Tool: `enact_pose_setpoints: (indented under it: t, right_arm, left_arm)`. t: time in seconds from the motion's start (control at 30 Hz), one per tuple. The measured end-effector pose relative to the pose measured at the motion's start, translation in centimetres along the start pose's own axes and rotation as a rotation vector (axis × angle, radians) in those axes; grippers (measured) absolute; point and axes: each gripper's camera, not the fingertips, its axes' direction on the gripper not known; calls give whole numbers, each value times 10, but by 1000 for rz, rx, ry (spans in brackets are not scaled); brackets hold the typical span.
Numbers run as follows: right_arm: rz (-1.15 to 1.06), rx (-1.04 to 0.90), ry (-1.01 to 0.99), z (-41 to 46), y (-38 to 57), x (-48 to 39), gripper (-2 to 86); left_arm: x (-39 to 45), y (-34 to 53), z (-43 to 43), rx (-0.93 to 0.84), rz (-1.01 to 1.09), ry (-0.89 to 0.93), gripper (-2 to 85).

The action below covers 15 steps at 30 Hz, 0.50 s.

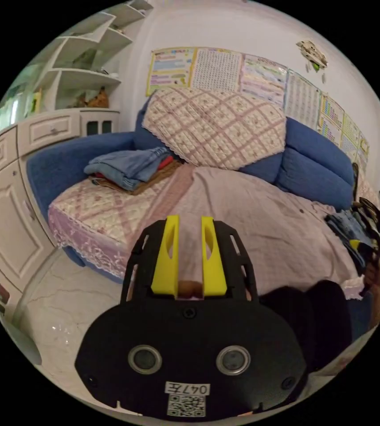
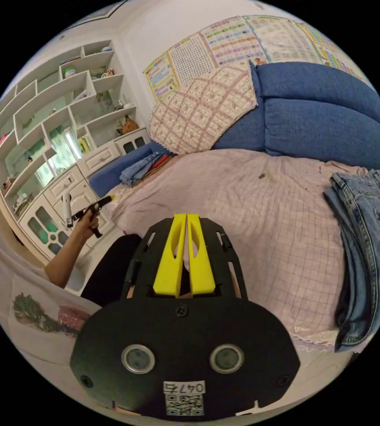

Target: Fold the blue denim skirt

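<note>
The blue denim skirt [image 2: 369, 248] lies folded on the pink checked sofa cover [image 2: 252, 208], at the right end of the seat. In the right gripper view my right gripper [image 2: 186, 216] hovers over the seat's front, left of the skirt, with its yellow jaws shut on nothing. My left gripper [image 1: 190, 218] points at the seat's middle, jaws open and empty. A hand also holds it over the floor by the cabinets in the right gripper view [image 2: 109, 199]. At the far right edge of the left gripper view, the right gripper [image 1: 356, 243] sits by the skirt [image 1: 342, 224].
A stack of folded clothes [image 1: 127, 166] rests on the sofa's left end, below a quilted cushion [image 1: 216, 126]. White cabinets [image 1: 8, 213] and shelves [image 2: 61, 111] stand left of the sofa. Pale marble floor [image 1: 65, 306] lies in front. The person's dark-clad legs [image 1: 309, 319] are near the sofa edge.
</note>
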Motion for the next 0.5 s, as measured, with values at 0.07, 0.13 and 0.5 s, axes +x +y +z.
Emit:
enact_pose_setpoints:
  t: [0.07, 0.13, 0.5]
  right_arm:
    - [-5, -20, 22, -2, -6, -6, -12]
    - [2, -22, 53, -7, -14, -12, -12]
    - [83, -42, 57, -12, -47, -33, -12]
  left_arm:
    - [-39, -34, 22, -33, 17, -20, 62]
    - [-78, -86, 60, -143, 78, 43, 57]
    - [-227, -223, 41, -247, 57, 19, -4]
